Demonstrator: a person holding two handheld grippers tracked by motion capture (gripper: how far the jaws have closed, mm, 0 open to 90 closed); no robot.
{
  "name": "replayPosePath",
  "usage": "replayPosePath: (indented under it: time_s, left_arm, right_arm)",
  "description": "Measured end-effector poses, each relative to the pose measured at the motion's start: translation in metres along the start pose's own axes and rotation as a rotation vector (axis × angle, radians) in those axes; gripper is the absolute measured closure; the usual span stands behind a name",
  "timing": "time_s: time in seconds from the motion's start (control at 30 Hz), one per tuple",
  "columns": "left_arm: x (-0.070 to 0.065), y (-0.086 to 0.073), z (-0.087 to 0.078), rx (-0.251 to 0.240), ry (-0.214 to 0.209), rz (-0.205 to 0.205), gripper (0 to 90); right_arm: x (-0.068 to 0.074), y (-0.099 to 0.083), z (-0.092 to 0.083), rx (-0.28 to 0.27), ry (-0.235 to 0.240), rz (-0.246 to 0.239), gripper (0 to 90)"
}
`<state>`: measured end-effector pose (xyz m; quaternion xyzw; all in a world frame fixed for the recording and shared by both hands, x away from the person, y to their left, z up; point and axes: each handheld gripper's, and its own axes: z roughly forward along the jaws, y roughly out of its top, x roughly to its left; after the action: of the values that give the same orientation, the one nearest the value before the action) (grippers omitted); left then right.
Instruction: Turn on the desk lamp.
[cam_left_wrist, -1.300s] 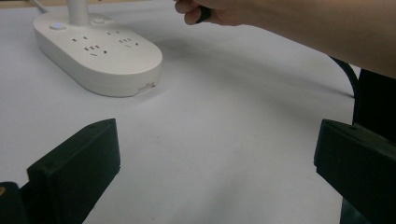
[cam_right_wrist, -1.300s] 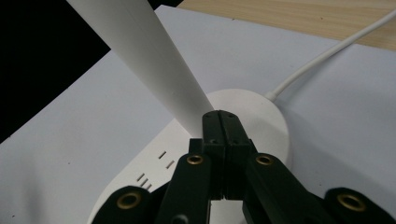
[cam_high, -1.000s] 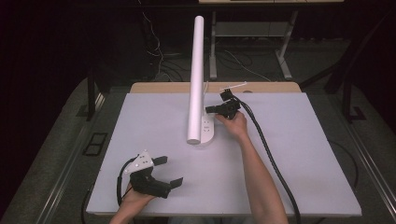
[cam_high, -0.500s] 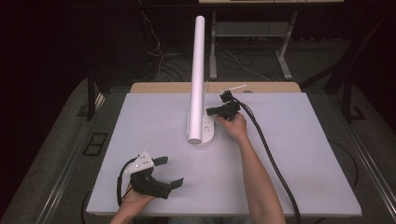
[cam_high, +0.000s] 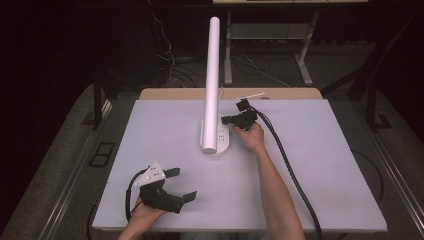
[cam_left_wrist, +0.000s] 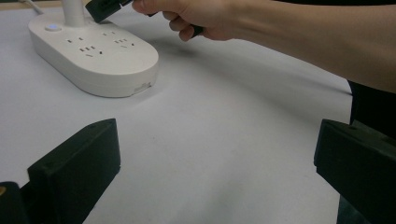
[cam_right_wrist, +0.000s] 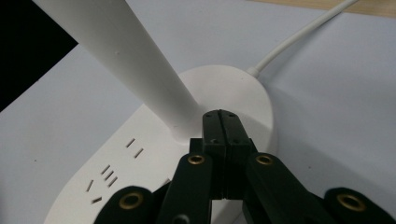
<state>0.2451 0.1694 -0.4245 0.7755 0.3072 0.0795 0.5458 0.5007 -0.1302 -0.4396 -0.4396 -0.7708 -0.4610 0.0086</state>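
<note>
Apparently pressing the lamp base (cam_right_wrist: 140, 186): right gripper (cam_right_wrist: 222, 122), jaws pressed together, touches it mid-counter; next, push gently. Left gripper (cam_high: 170, 187) rests spread.

The white post (cam_high: 212, 82) and socket base (cam_high: 218, 142) block the table's (cam_high: 325, 165) middle; bare surface lies all around.

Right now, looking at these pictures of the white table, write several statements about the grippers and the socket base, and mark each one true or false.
1. The right gripper has its jaws shut together. True.
2. The left gripper grips the white post. False: it sits open near the table's front edge, holding nothing.
3. The socket base carries plug slots on top. True.
4. The post lies flat on the table. False: it stands upright from the base.
</note>
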Motion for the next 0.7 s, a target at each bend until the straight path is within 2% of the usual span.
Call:
replayPosePath:
  time_s: [0.23, 0.47, 0.7]
  left_arm:
    - [0.000, 0.000, 0.000, -0.002, 0.002, -0.004, 0.0]
    - [0.001, 0.000, 0.000, -0.007, 0.005, -0.010, 0.0]
    - [0.001, 0.000, 0.000, -0.002, 0.001, -0.007, 0.0]
  right_arm:
    - [0.001, 0.001, -0.002, -0.004, -0.025, -0.003, 89.7]
    - [0.001, 0.003, -0.009, -0.011, -0.020, 0.002, 89.6]
    - [0.008, 0.008, -0.023, -0.010, -0.016, -0.033, 89.6]
